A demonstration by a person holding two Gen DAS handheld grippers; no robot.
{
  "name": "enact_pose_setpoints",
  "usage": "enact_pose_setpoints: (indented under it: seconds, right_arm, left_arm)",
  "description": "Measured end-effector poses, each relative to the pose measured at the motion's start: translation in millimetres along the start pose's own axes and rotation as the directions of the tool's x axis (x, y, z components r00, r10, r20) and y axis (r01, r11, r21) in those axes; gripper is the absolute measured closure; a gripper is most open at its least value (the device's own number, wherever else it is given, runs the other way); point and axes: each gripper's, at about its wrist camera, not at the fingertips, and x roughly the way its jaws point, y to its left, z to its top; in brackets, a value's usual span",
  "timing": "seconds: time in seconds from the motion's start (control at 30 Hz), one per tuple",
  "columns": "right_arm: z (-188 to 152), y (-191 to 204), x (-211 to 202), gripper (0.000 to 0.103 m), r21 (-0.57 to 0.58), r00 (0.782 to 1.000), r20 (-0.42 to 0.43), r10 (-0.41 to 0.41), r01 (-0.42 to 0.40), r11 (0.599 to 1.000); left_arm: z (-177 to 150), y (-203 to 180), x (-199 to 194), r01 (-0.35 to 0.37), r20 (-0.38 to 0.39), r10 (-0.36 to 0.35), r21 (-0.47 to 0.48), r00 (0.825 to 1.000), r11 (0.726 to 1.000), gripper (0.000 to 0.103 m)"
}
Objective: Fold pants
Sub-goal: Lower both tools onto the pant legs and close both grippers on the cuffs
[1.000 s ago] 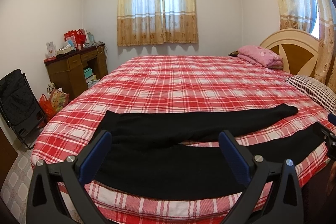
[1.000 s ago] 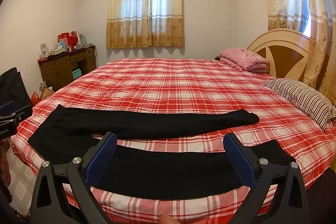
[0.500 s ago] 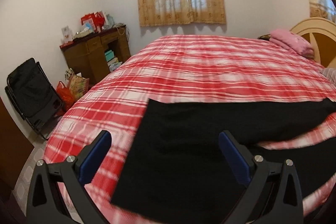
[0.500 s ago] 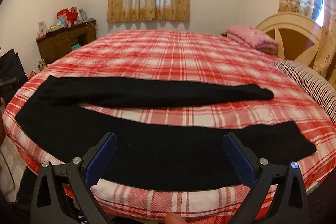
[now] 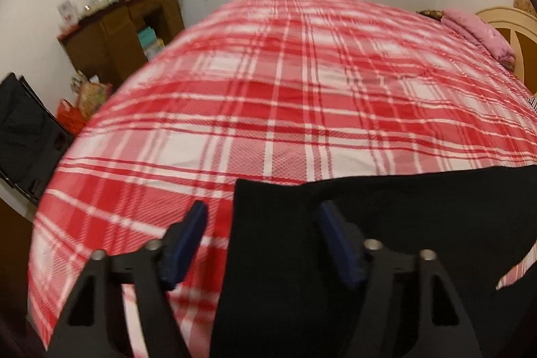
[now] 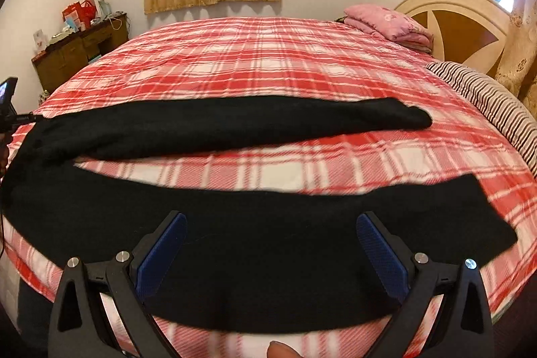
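- Tongs first: my left tongs (image 5: 261, 240) are spread, pinching nothing, low over the waist end of the pants (image 6: 235, 244); the waistband edge runs between the two blue pads (image 5: 188, 240).
- My right tongs (image 6: 268, 254) are spread too, empty, hovering over the middle of the near leg (image 6: 402, 217).
- Pants: black, flat on the bed (image 6: 268, 62) along its near edge, waist to my left, hems to my right. The far leg (image 6: 268, 119) is splayed away from the near one, with plaid cover showing between them.
- Step in hand, as I judge it: approach for the first grasp; no fold made yet.
- Next move calls for closing the left tongs on the waistband corner and taking a leg with the right, then laying one leg onto the other. The right tongs sit mid-leg; a hold nearer the hem would probably carry the leg more evenly.
- Pose: both tongs tilt down toward the bed. Left view is blurred, so I cannot tell whether its pads touch the cloth.
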Motion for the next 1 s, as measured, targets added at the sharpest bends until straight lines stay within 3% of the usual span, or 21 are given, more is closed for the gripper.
enact_pose_setpoints:
  seconds: [0.17, 0.23, 0.27, 0.5, 0.67, 0.9, 1.0]
  right_arm:
    - [41, -46, 17, 0.006, 0.033, 0.999, 0.017, -0.051, 0.051, 0.998]
    - [61, -70, 32, 0.037, 0.062, 0.998, -0.008, -0.055, 0.055, 0.997]
    - [70, -82, 41, 0.041, 0.079, 0.998, -0.023, -0.065, 0.067, 0.995]
    - [127, -158, 104, 0.042, 0.163, 0.981, -0.091, -0.173, 0.186, 0.969]
    - [153, -205, 150, 0.042, 0.278, 0.981, -0.157, -0.117, 0.158, 0.947]
    - [164, -213, 222, 0.042, 0.170, 0.962, -0.249, -0.115, 0.161, 0.972]
    - [162, -216, 243, 0.042, 0.115, 0.946, -0.286, -0.150, 0.189, 0.975]
  left_arm:
    - [3, 7, 24, 0.075, -0.058, -0.076, -0.030, 0.995, 0.997, 0.055]
    - [3, 8, 23, 0.098, -0.050, -0.099, -0.023, 0.994, 0.995, 0.062]
    - [3, 8, 23, 0.108, -0.050, -0.109, -0.023, 0.993, 0.994, 0.064]
    - [1, 9, 21, 0.149, 0.002, -0.149, -0.041, 0.989, 0.988, 0.081]
    - [2, 8, 27, 0.141, -0.005, -0.141, -0.039, 0.990, 0.989, 0.082]
    - [2, 4, 33, 0.124, -0.017, -0.124, -0.025, 0.992, 0.992, 0.082]
    - [1, 1, 34, 0.109, -0.018, -0.109, -0.010, 0.994, 0.994, 0.082]
